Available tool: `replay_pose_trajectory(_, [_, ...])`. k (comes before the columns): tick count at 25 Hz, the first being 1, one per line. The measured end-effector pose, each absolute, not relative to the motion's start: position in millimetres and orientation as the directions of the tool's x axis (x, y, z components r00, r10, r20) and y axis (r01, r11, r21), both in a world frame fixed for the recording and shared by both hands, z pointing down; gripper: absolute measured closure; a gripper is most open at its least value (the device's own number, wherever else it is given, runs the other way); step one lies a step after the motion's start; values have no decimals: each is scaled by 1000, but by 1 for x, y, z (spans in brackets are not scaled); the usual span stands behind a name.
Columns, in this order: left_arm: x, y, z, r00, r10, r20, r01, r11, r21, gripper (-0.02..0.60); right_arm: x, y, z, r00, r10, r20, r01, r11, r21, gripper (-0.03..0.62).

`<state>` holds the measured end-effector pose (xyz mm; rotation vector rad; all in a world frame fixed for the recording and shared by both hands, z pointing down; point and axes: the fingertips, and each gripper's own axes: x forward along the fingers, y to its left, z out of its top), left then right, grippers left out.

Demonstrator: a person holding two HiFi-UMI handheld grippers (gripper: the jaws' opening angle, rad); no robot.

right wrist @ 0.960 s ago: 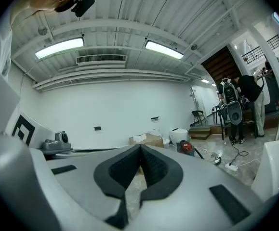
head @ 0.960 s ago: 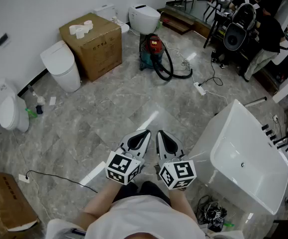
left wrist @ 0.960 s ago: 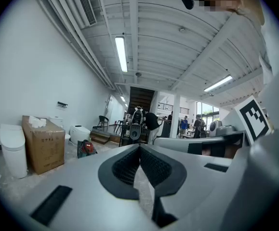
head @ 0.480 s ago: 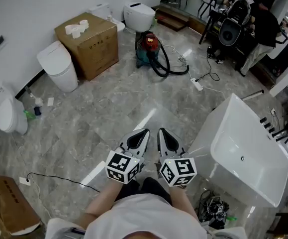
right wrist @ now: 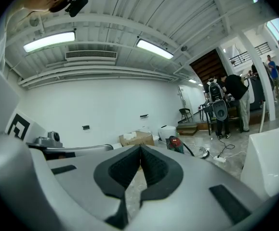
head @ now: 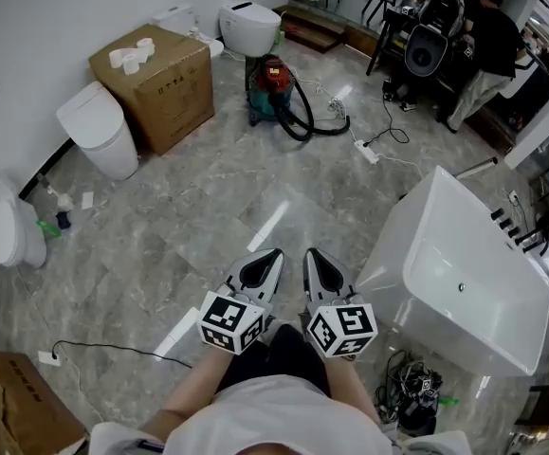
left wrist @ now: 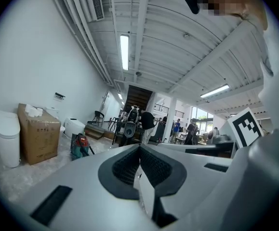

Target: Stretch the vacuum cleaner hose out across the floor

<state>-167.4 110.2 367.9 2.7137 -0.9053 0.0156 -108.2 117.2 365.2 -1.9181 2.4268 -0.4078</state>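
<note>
Open grey tile floor (head: 189, 216) runs from the person's feet to the vacuum cleaner (head: 272, 85), with nothing standing on that stretch. The left edge is a white wall (head: 37, 17) lined with a toilet (head: 10, 230), a white lidded unit (head: 97, 129) and a cardboard box (head: 155, 81); another toilet (head: 250, 25) stands behind the vacuum. On the right, a white bathtub (head: 464, 297) stands close beside the person and narrows the way there. A thin cable (head: 113, 351) crosses the floor at lower left, and a white power strip (head: 366, 150) lies to the right of the vacuum.

The red and teal vacuum stands far off near the back wall. Its black hose (head: 304, 126) lies curled in 1 loop on the floor, touching the canister's right side; the loop's longer span runs from the canister toward the power strip.

The 2 grippers are held side by side close to the body, about level and aimed ahead toward the vacuum. The left gripper (head: 272, 254) and the right gripper (head: 310, 254) both have their jaws pressed together with nothing between them.
</note>
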Motion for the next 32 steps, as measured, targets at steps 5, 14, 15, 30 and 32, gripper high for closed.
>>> replay_pose_trajectory(5, [-171, 107, 376, 809, -575, 119, -583, -765, 274, 574, -93, 108, 366, -199, -970, 140, -956, 161, -243, 580])
replay_pose_trajectory(14, [-162, 65, 383, 827, -548, 130, -561, -780, 277, 574, -83, 66, 362, -191, -972, 139, -960, 156, -232, 580])
replay_pose_trajectory(15, [-160, 59, 384, 829, -543, 132, -557, -784, 273, 574, -79, 58, 365, -186, -972, 141, -961, 151, -231, 580])
replay_pose_trajectory(30, [-90, -159, 389, 806, -578, 131, -590, -763, 264, 574, -12, -174, 383, -232, -959, 164, -958, 195, -213, 580])
replay_pose_trajectory(32, [-81, -196, 389, 799, -586, 133, -599, -758, 260, 574, -2, -210, 382, -237, -958, 161, -958, 203, -204, 580])
